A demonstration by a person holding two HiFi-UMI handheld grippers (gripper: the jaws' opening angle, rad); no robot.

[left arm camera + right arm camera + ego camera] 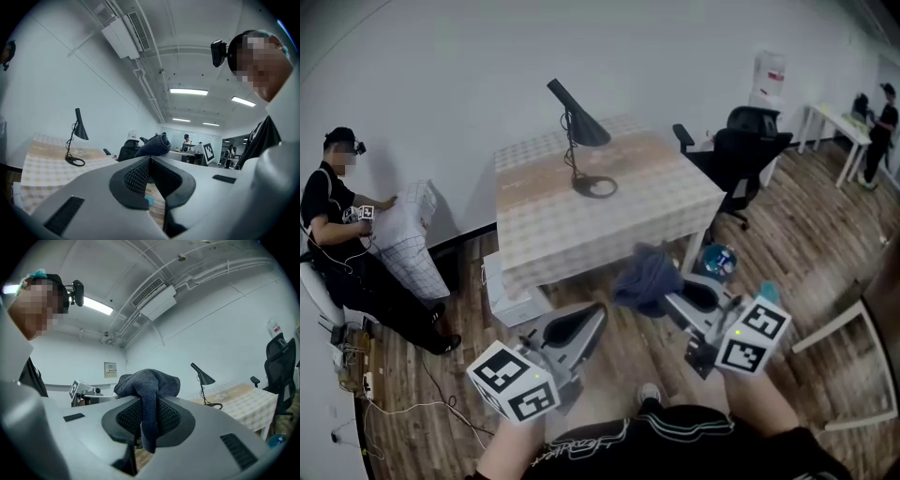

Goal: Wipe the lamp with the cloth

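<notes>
The black lamp (579, 122) stands on the checked table (656, 202), its cone shade tilted and its round base (594, 187) near the table's middle. It also shows far off as the lamp (78, 130) and the lamp (202, 376). My right gripper (668, 296) is held in front of the table's near edge, shut on a dark blue cloth (646, 277) that bunches over its tips. The cloth (148, 385) hangs down between the pads. My left gripper (592, 317) sits lower left, shut, with nothing in it. From the left gripper (150, 161) I see the cloth (155, 143) beyond.
A person (342, 239) sits at the left wall holding checked fabric (411, 234). A black office chair (750, 145) stands right of the table. A white desk (836, 122) and another person (881, 117) are at far right. A white box (508, 302) lies under the table.
</notes>
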